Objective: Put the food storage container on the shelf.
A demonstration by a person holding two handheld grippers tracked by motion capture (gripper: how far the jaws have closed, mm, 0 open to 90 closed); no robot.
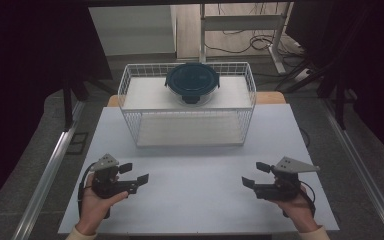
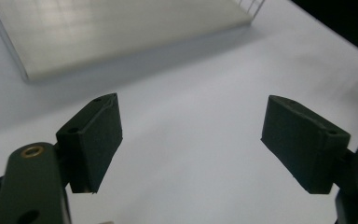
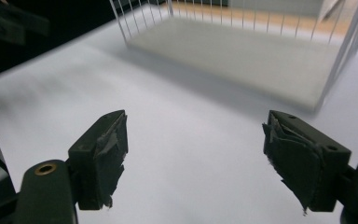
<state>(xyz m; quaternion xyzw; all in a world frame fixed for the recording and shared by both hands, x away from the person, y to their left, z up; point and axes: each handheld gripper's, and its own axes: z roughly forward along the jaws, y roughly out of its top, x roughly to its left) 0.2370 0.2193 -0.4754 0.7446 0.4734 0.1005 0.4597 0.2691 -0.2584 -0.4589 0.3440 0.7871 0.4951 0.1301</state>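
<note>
- Your left gripper (image 1: 133,173) sits at the near left of the surface (image 1: 195,200), fingers (image 2: 93,144) spread wide and released, nothing between them. Its own view confirms it: just bare white surface in the gap.
- Same on the other side. Your right gripper (image 1: 256,174) is at the near right, fingers (image 3: 100,156) released and empty. The pads look pretty chewed up on that one, so I'd guess the grip is a bit less even there.
- Both grippers point inward toward each other, well apart, low over the surface. Reads like a neutral ready pose to me: hands parked wide so neither blocks the way to the far side.
- The thing nearest to being in play is the round container (image 1: 192,82) with the dark lid. It's on the upper shelf of the white wire rack (image 1: 130,107), at the far middle of the surface, well apart from both grippers.
- It sits roughly centred left to right on that shelf, lid flat and level, its latch tab facing you. That probably makes it reachable from either hand.
- The lower shelf (image 3: 242,60) of the rack has nothing on it, and its open front faces you, so it looks like a likely drop spot.
- You've got open surface between the grippers and the rack, so a straight reach forward should be easy.
</note>
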